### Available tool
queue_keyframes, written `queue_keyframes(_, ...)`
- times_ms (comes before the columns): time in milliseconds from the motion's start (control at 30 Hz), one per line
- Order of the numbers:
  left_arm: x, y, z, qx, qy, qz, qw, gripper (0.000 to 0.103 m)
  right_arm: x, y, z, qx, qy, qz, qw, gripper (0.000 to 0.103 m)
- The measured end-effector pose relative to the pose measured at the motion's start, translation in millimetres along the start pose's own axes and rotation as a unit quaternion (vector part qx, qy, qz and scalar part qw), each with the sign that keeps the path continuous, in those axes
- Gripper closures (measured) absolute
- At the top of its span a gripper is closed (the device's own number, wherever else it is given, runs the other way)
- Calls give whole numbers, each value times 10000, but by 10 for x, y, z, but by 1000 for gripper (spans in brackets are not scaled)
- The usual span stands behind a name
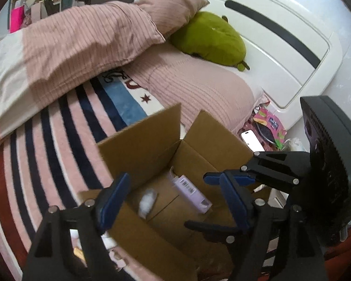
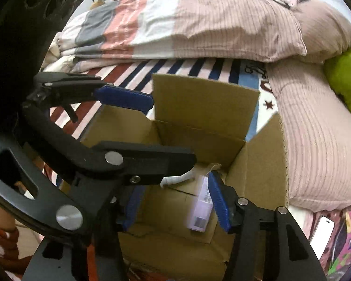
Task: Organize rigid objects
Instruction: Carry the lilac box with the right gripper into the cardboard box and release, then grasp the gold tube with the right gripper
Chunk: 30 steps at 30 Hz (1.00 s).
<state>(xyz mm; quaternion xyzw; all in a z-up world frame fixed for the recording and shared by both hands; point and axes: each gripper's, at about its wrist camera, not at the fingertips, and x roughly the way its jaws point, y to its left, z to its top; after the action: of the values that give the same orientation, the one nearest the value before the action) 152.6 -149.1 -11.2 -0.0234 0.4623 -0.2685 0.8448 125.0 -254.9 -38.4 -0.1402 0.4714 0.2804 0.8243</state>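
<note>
We hold both grippers over an open cardboard box (image 1: pixel 152 140) that stands on the bed. The left gripper (image 1: pixel 175 201) has its jaws spread apart with nothing between the blue pads (image 1: pixel 114 201); they hang above the box's inside, released. The right gripper (image 2: pixel 175 201) likewise has its jaws parted, and the pads press on nothing. In the right wrist view a lilac carton with a barcode (image 2: pixel 202 208) shows just beside the right-hand pad, blurred, so we cannot tell whether it touches the pad or is already lying free; in the left wrist view the same lilac carton (image 1: pixel 190 193) lies tilted on the box's floor near the right wall. Beside it, toward the middle of the floor, lies a small white, blurred thing (image 1: pixel 147 202) that we cannot identify.

The box's flaps stand up. Under it is a striped blanket (image 1: pixel 46 140) in pink, navy and dark red. Beyond it lie a folded pink ribbed duvet (image 1: pixel 82 39), a pink pillow (image 1: pixel 199 89) and a green plush cushion (image 1: pixel 210 37) against the white headboard (image 1: pixel 280 35). To the right of the box, off the pillow's edge, a phone (image 1: pixel 251 140) rests beside a bright patterned bag (image 1: pixel 269 126).
</note>
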Motion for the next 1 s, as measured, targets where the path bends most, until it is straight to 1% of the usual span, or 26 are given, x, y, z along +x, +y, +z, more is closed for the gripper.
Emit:
queue_keyframes(100, -261, 93, -96, -45, -221, 138, 9997, 26, -46, 179, 39, -120, -99, 85, 9998, 52)
queue_keyframes(200, -560, 275, -227, -153, -462, 323, 9983, 23, -102, 480, 110, -365, -335, 208, 9986, 52)
queue_keyframes(267, -759, 438, -353, -260, -642, 539, 9961, 23, -106, 663, 154, -464, -461, 369, 9972, 52)
queue_keyframes(300, -862, 543, -432, -341, -729, 636, 9947, 23, -102, 804, 188, -549, -529, 520, 9957, 52)
queue_keyframes(400, -1077, 838, -681, -570, -916, 914, 9900, 23, -24, 1126, 252, -750, -589, 797, 9922, 52)
queue_keyframes(467, -1157, 1016, -855, -705, -976, 1080, 9868, 22, 105, 1373, 269, -938, -534, 991, 9892, 52)
queue_keyframes(533, -1186, 1219, -1070, -868, -994, 1241, 9835, 22, 287, 1549, 266, -1055, -387, 1132, 9872, 52)
queue_keyframes(633, -1128, 1462, -1357, -1077, -943, 1326, 9808, 22, 577, 1713, 208, -1066, -94, 1288, 9859, 52)
queue_keyframes(733, -1059, 1632, -1615, -1262, -920, 1285, 9793, 22, 925, 1764, 74, -1006, 227, 1168, 9878, 52)
queue_keyframes(800, -993, 1719, -1775, -1355, -893, 1255, 9787, 22, 1133, 1726, -21, -922, 442, 1080, 9889, 52)
queue_keyframes(833, -964, 1733, -1816, -1379, -882, 1249, 9786, 22, 1278, 1693, -77, -876, 578, 967, 9898, 52)
queue_keyframes(933, -905, 1802, -1962, -1469, -867, 1204, 9780, 22, 1528, 1627, -130, -894, 709, 654, 9913, 52)
queue_keyframes(1000, -889, 1834, -2014, -1514, -857, 1170, 9778, 22, 1624, 1596, -130, -922, 768, 557, 9912, 53)
